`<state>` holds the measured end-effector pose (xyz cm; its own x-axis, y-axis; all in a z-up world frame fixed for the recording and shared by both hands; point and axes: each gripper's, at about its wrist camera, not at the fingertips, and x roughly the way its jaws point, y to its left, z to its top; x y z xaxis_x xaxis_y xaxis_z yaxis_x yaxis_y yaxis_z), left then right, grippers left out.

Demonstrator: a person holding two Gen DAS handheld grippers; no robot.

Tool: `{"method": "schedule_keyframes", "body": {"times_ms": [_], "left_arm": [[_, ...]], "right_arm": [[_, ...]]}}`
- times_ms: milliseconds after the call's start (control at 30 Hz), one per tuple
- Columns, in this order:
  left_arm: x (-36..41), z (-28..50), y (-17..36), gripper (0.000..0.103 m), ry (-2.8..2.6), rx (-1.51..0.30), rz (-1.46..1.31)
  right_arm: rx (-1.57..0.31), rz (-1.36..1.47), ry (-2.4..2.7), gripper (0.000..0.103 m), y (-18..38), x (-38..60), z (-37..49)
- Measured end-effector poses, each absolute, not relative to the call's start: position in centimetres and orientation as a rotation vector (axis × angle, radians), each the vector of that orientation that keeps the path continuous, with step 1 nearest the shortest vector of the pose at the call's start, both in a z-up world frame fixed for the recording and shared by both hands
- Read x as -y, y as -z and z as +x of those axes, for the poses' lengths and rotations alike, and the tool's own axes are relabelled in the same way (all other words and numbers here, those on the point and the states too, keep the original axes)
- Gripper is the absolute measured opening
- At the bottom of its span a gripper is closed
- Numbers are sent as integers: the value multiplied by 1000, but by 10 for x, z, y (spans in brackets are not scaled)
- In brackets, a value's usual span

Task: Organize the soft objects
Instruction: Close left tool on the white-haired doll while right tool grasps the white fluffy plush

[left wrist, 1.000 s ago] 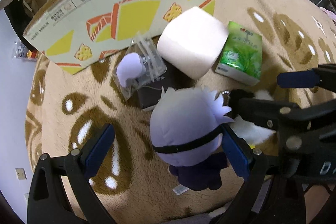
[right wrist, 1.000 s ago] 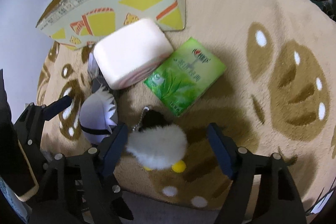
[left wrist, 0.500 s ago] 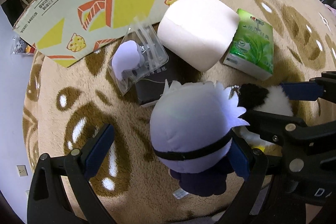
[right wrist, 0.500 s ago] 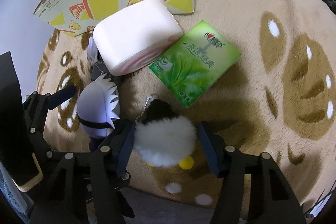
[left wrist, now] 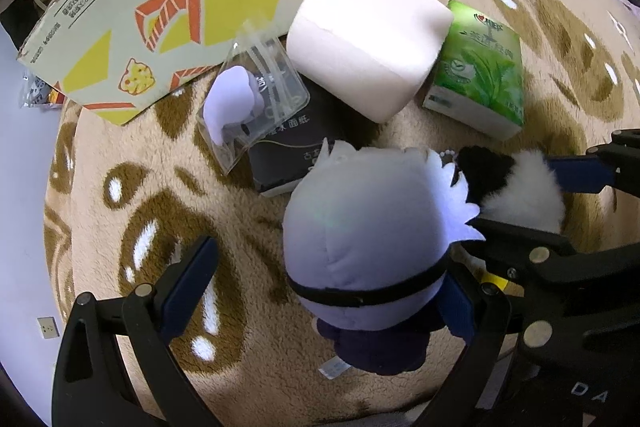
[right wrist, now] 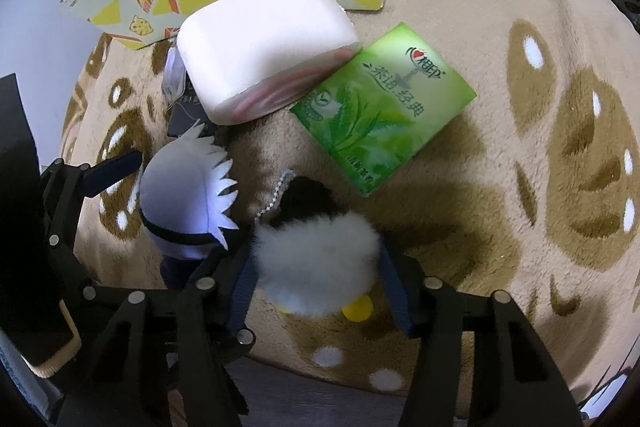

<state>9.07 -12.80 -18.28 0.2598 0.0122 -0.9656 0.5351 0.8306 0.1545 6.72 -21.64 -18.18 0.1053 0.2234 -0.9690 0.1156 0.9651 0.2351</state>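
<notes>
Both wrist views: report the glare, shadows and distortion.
Left wrist view: fisheye bends the cardboard box edge into an arc; the white foam block is nearly blown out; dark vignette at the corners. Right wrist view: glare washes the green tissue pack near its logo; soft shadows fall on the rug beside the pack and the fluffy toy; both views look sharp.

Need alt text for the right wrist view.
Right hand-held gripper shut on a fluffy white penguin plush on a beige patterned rug. Behind: a white-haired doll, white foam block, green tissue pack.
</notes>
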Motion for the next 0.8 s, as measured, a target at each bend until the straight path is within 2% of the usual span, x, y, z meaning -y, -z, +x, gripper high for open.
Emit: {"method": "schedule_keyframes", "body": {"times_ms": [167, 267, 433, 600, 800], "left_arm": [[129, 89, 182, 97, 377, -1275, 511], [129, 88, 183, 96, 383, -1280, 513], [130, 86, 184, 83, 426, -1292, 490], [137, 81, 183, 63, 470, -1296, 472], [140, 77, 181, 60, 478, -1289, 474]], "right_arm": [[-1473, 278, -96, 43, 182, 213, 67], [-1473, 267, -100, 41, 181, 211, 66], [-1470, 261, -104, 39, 181, 209, 66], [-1463, 265, -104, 39, 179, 214, 66], [-1444, 273, -100, 36, 175, 216, 67]]}}
